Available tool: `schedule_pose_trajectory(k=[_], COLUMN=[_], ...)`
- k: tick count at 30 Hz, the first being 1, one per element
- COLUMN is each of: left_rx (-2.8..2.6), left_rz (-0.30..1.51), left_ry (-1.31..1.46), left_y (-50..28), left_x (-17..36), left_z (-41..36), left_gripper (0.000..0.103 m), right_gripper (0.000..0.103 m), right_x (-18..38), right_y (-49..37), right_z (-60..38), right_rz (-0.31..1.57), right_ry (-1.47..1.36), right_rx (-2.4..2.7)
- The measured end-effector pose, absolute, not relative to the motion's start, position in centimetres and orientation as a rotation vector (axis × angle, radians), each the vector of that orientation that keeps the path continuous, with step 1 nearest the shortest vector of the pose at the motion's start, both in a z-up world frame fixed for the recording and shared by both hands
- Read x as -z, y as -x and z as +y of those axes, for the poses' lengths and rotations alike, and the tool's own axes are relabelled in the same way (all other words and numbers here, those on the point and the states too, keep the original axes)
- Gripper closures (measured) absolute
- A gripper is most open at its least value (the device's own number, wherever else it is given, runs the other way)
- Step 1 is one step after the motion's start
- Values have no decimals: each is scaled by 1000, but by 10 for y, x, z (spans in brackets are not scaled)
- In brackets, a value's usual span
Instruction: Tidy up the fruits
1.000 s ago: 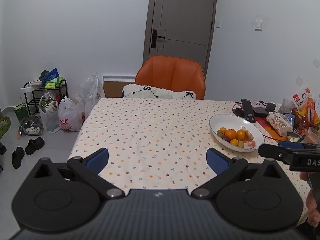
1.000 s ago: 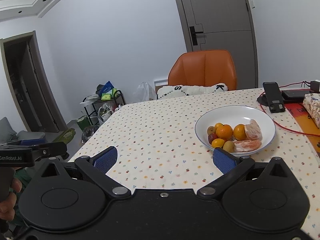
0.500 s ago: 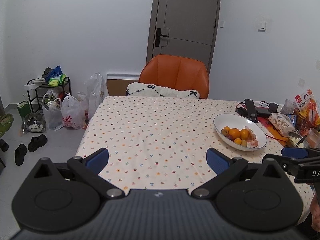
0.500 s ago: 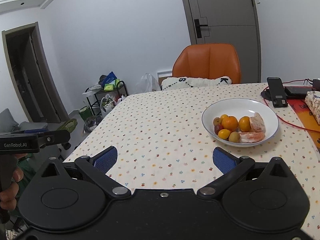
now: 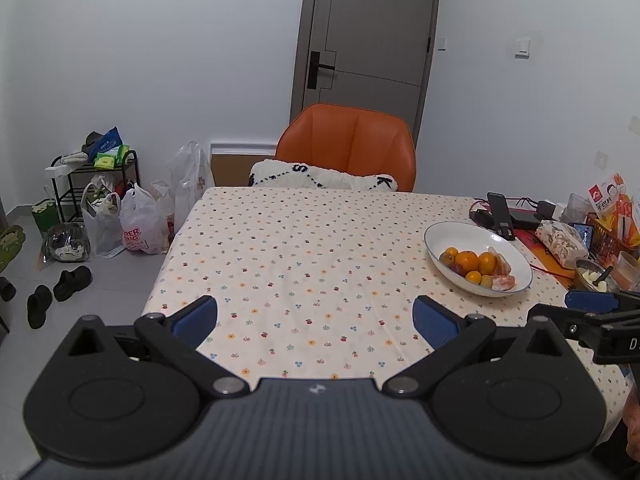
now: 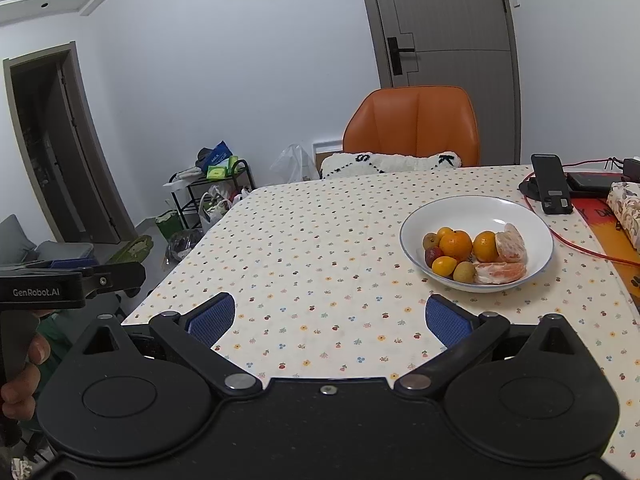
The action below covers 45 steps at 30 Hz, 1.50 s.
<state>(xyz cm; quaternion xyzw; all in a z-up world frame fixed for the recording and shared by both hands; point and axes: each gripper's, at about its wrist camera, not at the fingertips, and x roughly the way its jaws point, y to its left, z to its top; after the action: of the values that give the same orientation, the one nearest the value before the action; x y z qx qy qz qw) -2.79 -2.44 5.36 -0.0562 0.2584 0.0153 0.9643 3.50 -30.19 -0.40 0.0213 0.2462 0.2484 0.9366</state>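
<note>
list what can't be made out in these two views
- Fruit at the bottom of the bowl: hidden under the top pieces, both views.
- Small brown fruits: too small to name.
- Snack packet: cut by the right edge, left wrist view.
- Right gripper in the left wrist view: only its tip shows, the edge cuts the rest.
- Left gripper's handle: below the frame.
</note>
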Motion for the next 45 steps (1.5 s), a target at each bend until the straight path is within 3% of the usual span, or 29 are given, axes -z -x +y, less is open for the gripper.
schedule_pose_trajectory(k=[45], left_rx=[-25], left_rz=[545], left_ry=[111], left_y=[23], left_x=[-45], left_z=[-34], left_gripper=[0], right_gripper=[0], right_x=[5], right_y=[-40], right_z=[-320], right_rz=[490], right_ry=[-72], right_rx=[-480])
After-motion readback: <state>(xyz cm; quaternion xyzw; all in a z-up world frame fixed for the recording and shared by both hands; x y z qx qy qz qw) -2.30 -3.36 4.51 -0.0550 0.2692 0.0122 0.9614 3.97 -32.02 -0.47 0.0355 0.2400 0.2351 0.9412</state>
